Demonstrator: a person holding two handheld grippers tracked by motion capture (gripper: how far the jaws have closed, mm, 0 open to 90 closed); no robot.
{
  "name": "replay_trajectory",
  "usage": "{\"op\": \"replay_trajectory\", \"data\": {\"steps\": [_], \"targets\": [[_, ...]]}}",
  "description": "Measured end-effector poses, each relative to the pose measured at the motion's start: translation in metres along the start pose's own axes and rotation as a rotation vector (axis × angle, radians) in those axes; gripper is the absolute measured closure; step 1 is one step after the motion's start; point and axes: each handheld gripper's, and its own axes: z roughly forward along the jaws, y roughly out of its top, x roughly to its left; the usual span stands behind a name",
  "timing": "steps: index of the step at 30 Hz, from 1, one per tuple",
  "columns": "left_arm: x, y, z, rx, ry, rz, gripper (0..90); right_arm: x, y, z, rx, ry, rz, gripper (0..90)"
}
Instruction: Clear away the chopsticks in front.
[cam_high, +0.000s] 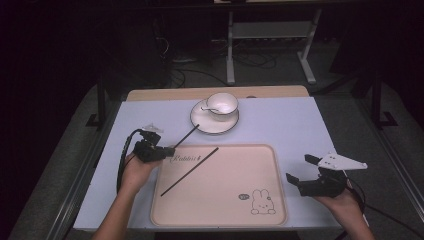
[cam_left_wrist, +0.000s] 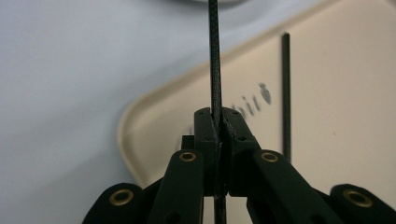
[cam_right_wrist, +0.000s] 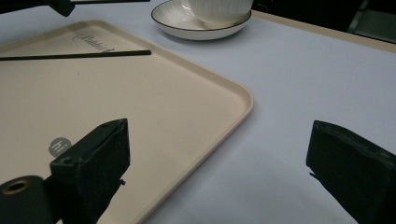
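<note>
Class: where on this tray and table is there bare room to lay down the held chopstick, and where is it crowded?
Free: the tray right of the lying chopstick, above the rabbit print; also the table between saucer and right gripper. Crowded: the tray's top-left corner, where the left gripper holds the other chopstick.

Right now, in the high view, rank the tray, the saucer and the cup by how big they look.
1. tray, by far the largest.
2. saucer, much smaller.
3. cup, smallest; it stands on the saucer inside its rim.
Both sit farther from the camera, but the order is plain.
</note>
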Motion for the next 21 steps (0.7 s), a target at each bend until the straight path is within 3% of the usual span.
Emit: {"op": "replay_trajectory", "data": {"steps": [13,21], "targets": [[-0.055,-0.02,0.013,0.048,-0.066,0.082,85.5,0.001,-0.001,0.0,0.007,0.007,-0.01,5.5],[-0.066,-0.022,0.031,0.106,-0.049,0.138,85.4,0.0,-0.001,0.0,0.005,0.006,-0.01,5.5]]}}
